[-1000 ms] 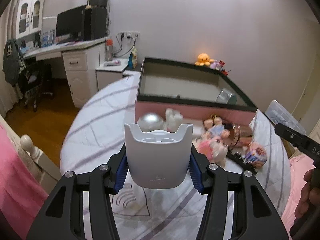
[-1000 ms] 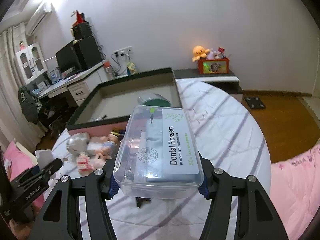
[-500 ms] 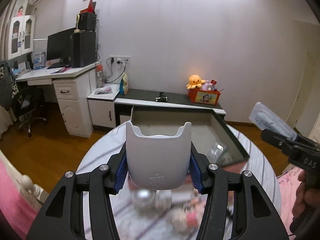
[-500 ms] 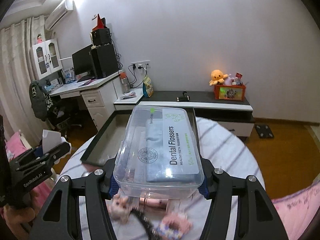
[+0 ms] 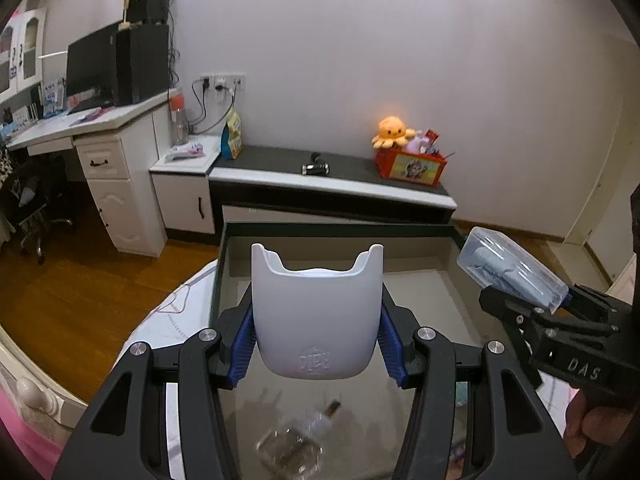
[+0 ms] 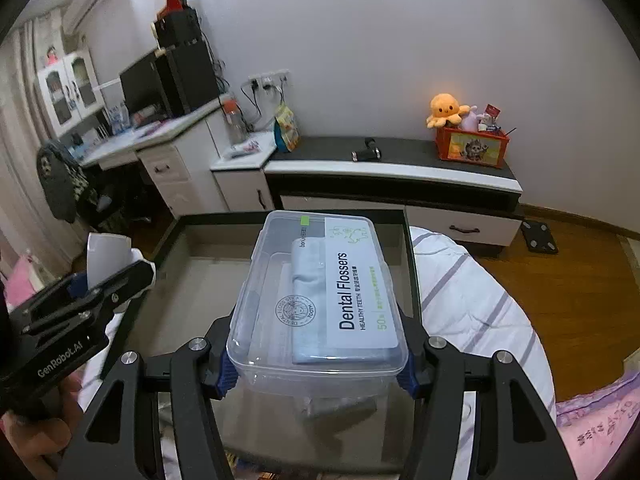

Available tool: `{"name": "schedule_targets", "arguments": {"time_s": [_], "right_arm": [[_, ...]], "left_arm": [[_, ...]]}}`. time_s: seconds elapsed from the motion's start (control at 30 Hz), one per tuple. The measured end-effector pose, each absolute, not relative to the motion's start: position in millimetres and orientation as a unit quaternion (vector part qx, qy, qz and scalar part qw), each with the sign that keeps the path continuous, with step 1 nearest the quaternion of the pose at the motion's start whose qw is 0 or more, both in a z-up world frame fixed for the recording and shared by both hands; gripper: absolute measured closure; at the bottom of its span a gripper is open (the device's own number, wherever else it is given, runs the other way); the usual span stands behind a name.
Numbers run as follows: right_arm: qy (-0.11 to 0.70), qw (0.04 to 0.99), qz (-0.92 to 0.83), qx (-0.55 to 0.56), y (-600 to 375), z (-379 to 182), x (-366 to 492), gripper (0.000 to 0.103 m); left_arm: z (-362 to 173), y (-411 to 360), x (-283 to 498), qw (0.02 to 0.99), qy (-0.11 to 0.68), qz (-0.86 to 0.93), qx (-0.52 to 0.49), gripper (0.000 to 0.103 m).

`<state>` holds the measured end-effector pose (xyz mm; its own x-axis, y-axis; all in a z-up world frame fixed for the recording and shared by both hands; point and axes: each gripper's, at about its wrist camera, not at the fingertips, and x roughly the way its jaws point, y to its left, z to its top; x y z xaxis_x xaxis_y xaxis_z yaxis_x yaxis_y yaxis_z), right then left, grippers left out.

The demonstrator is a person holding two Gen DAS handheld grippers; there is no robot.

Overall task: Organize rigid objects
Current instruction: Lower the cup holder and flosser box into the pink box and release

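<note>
Grippers now over the open box, each one carrying its object.

Between the pads of my left gripper sits the white holder, and my right gripper clamps the dental flosser case. A second ago the box stood ahead of both tools; now its floor lies under them, a clear bottle below, so dropping in seems next.
</note>
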<state>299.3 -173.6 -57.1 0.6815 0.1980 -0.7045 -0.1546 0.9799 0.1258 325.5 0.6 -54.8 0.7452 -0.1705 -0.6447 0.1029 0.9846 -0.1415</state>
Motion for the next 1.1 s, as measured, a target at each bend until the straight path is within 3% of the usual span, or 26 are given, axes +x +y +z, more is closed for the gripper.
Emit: {"name": "schedule_targets", "arguments": {"time_s": [0.27, 0.3, 0.33, 0.43, 0.5, 0.57, 0.63, 1.1], "right_arm": [[0.435, 0.895, 0.093, 0.023, -170, -86, 330, 0.04], [0.438, 0.894, 0.094, 0.022, -169, -89, 330, 0.027], [0.439, 0.893, 0.095, 0.026, -170, -90, 330, 0.014], [0.436, 0.894, 0.093, 0.045, -177, -88, 323, 0.014], [0.427, 0.898, 0.089, 0.054, -182, -83, 317, 0.014], [0.421, 0.901, 0.082, 0.059, -187, -78, 310, 0.013], [0.412, 0.906, 0.075, 0.062, -190, -74, 300, 0.0], [0.334, 0.935, 0.087, 0.081, -187, -31, 179, 0.0]], "left_arm": [[-89, -12, 354, 0.91, 0.406, -0.073, -0.045, 0.048], [-90, -12, 354, 0.908, 0.41, -0.071, -0.044, 0.041], [-89, -12, 351, 0.909, 0.408, -0.069, -0.041, 0.027], [-79, -8, 336, 0.922, 0.384, -0.047, -0.032, 0.006], [-72, 0, 326, 0.926, 0.371, -0.048, -0.042, 0.0], [-64, 7, 313, 0.931, 0.359, -0.044, -0.047, 0.0], [-56, 10, 297, 0.936, 0.347, -0.04, -0.046, 0.0], [-17, 17, 161, 0.956, 0.284, -0.047, -0.051, 0.0]]}}
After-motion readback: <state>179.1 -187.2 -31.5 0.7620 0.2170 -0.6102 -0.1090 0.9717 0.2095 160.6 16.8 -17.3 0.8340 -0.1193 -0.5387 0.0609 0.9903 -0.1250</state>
